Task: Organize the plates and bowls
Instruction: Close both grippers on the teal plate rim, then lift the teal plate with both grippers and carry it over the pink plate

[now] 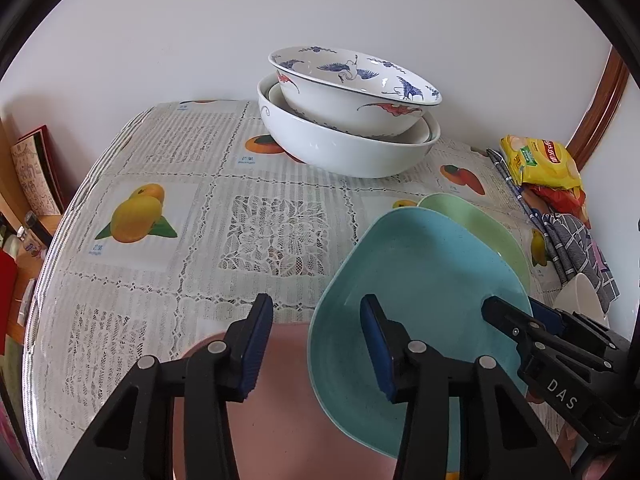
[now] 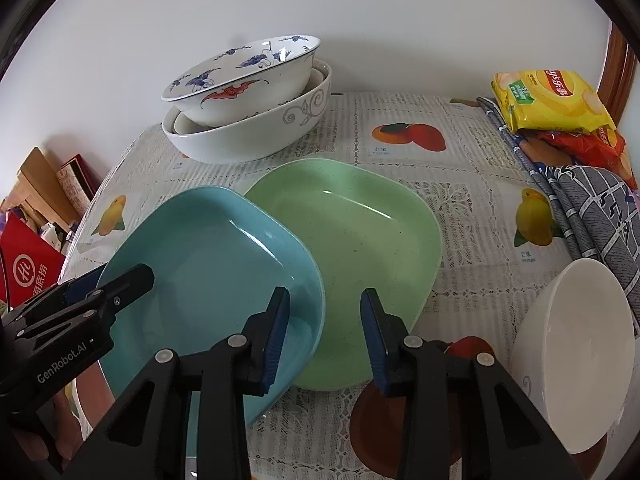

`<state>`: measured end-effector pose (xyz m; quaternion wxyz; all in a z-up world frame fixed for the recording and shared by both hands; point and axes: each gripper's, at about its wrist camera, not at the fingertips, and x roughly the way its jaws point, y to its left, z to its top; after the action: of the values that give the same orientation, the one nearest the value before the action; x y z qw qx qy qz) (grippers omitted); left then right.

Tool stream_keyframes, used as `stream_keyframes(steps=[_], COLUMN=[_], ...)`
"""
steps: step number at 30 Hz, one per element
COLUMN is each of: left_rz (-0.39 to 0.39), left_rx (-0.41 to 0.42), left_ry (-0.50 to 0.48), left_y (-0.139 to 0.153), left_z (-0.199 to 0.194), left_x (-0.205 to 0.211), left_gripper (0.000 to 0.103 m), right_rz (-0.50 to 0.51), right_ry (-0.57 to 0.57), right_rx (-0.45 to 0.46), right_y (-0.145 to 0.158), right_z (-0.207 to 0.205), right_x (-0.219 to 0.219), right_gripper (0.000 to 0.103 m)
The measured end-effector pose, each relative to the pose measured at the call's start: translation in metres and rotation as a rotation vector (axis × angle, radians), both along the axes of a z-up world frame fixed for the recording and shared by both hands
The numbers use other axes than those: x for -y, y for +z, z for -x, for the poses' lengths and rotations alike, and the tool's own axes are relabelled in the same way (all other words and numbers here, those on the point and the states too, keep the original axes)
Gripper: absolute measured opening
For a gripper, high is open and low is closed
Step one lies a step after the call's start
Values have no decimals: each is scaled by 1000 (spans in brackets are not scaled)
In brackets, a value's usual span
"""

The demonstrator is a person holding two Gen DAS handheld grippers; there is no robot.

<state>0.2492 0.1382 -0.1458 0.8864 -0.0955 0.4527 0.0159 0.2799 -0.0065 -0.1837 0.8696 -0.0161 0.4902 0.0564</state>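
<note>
A blue square plate (image 1: 424, 272) lies tilted, overlapping a green plate (image 2: 360, 220) on its right and a pink plate (image 1: 280, 400) on its left. My left gripper (image 1: 316, 344) straddles the blue plate's left rim, one finger over the plate and the other over the pink one. A clear gap shows at the pads, so it is open. My right gripper (image 2: 326, 320) straddles the blue plate's right rim in the same way and is open too. At the back, a crane-patterned bowl (image 1: 352, 92) sits tilted inside a larger white bowl (image 1: 344, 152).
A small white bowl (image 2: 572, 332) lies on its side at the right front. Yellow and red snack bags (image 2: 548, 100) and a grey checked cloth (image 2: 592, 208) lie along the right edge. Boxes and a red carton (image 2: 28, 276) stand beyond the table's left edge.
</note>
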Motion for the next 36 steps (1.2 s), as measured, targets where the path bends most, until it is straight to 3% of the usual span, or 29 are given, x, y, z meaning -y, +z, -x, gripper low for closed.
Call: stream_keyframes(steps=[4, 9, 21, 36], left_rz=[6, 33, 41, 50], left_rx=[4, 9, 27, 75], left_ry=[-5, -38, -38, -30], left_y=[0, 1, 9, 36], left_z=[0, 3, 13, 38], left_x=[0, 4, 4, 4], left_gripper=[30, 15, 13, 13], right_rz=[-7, -13, -15, -13], right_ry=[1, 15, 10, 17], right_rx=[5, 4, 22, 86], right_y=[-1, -3, 4, 38], right_z=[-3, -7, -5, 21], right_x=[0, -3, -4, -7], right_gripper=[32, 18, 16, 15])
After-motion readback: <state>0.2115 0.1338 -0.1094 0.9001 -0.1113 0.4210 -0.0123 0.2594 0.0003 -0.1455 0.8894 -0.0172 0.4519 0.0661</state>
